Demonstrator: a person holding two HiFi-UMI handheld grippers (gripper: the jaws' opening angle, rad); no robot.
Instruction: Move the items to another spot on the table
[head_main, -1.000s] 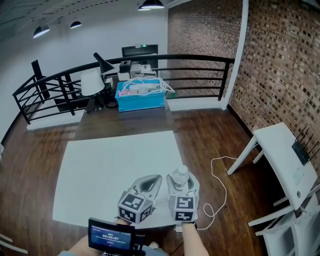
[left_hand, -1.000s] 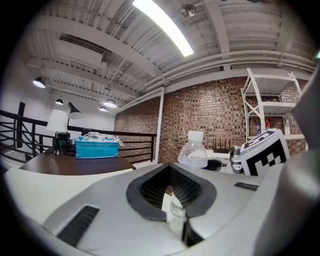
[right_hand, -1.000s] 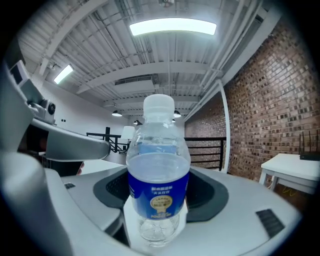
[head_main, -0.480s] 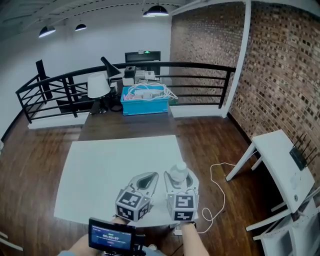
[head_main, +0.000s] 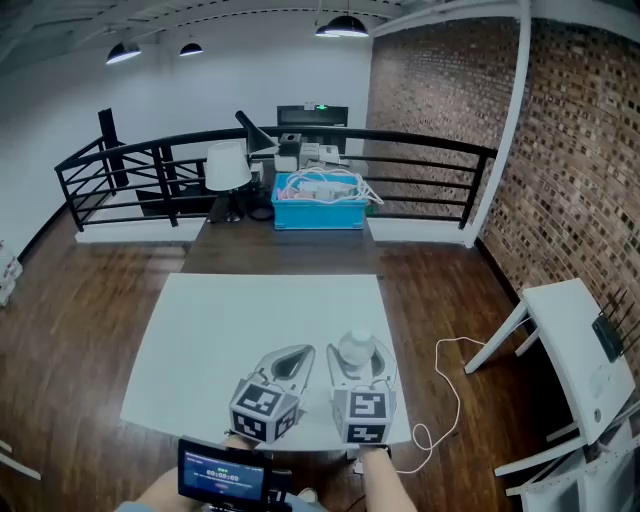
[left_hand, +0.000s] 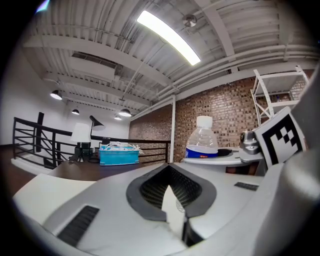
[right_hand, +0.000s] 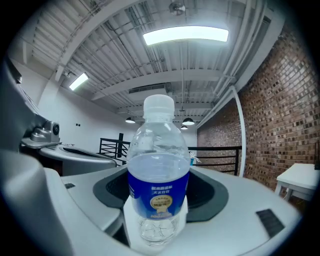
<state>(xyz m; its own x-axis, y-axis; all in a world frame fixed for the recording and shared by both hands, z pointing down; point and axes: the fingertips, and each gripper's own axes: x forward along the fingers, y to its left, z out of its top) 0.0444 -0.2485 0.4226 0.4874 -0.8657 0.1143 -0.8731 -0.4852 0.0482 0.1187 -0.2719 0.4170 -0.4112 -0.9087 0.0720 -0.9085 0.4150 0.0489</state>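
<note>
Clamping a water bottle (right_hand: 158, 170), right gripper (head_main: 357, 362) flanks clenched left gripper (head_main: 296, 356); blue bin (head_main: 320, 205) beyond.

The water bottle (right_hand: 159, 170) carries a blue label with white print and a round gold emblem, all too small to read. Near the bottle, on the person's side, a small screen (head_main: 221, 472) shows figures that are also illegible.

White table (head_main: 230, 320): broad bare surface to the left of and beyond the two grippers, open for passage. Near right edge: bottle (head_main: 355, 347) upright between the jaws of the right gripper (head_main: 360, 362), with the left gripper (head_main: 303, 353) just beside it and a narrow gap between them. Far end: dark table (head_main: 280, 252) with a blue bin (head_main: 320, 208) and a lamp (head_main: 227, 168), black railing (head_main: 130, 165) behind.
</note>
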